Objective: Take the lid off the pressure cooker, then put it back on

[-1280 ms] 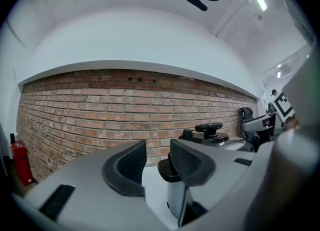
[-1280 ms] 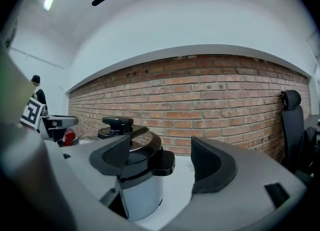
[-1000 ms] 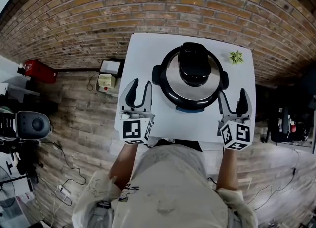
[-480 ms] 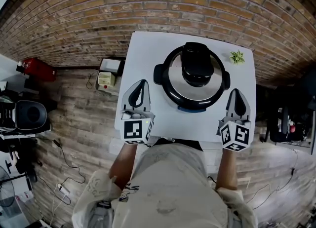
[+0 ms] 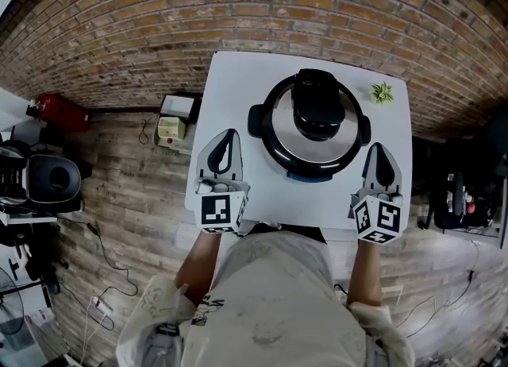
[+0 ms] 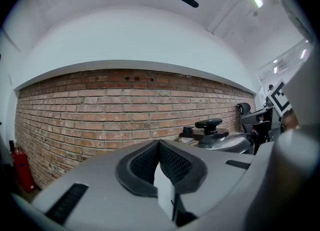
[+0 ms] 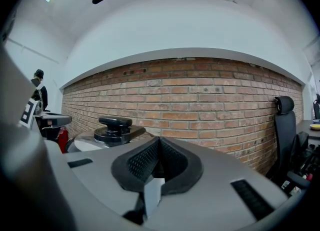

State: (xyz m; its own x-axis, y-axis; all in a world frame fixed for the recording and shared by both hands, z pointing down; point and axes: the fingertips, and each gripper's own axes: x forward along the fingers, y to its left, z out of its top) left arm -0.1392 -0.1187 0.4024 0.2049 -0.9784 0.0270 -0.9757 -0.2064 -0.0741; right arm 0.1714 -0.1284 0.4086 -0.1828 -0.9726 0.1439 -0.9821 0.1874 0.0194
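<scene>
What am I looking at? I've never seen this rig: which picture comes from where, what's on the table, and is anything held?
There is no robot: a person is at a white table with a hand-held two-jaw gripper in each hand. The top-down picture comes from a camera on the person's head; the left gripper shows at its left, the right gripper at its right. The other two come from cameras riding on each gripper, looking along its jaws toward a brick wall. On the table stand a pressure cooker, lid on, and a small green plant. Both grippers are shut and empty, one each side of the cooker, not touching it.
</scene>
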